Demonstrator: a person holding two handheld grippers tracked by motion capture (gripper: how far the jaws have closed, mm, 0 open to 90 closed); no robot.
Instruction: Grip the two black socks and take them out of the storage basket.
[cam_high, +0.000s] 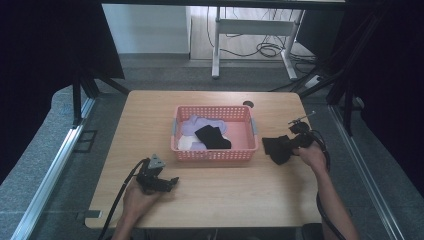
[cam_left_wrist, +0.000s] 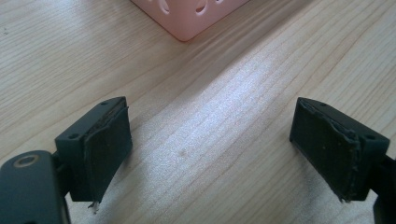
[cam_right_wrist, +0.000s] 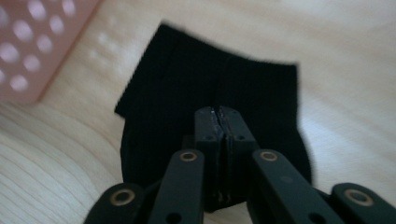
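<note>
A black sock (cam_high: 276, 148) lies spread on the wooden table (cam_high: 225, 195) just right of the pink basket (cam_high: 215, 155). My right gripper (cam_high: 291, 145) is low over it, and in the right gripper view its jaws (cam_right_wrist: 219, 114) are pressed together on the near part of the black sock (cam_right_wrist: 187, 70), with the cloth spreading out on the wood around them. My left gripper (cam_high: 171, 183) rests on the table near the front left. In the left gripper view it (cam_left_wrist: 212, 135) stands wide open over bare wood with nothing between its fingers.
The pink basket (cam_right_wrist: 28, 46) holds another black sock (cam_high: 213, 137), a lavender one (cam_high: 200, 124) and a white one (cam_high: 186, 144). Its corner (cam_left_wrist: 187, 18) lies just ahead of my left gripper. A dark round hole (cam_high: 248, 104) sits behind the basket.
</note>
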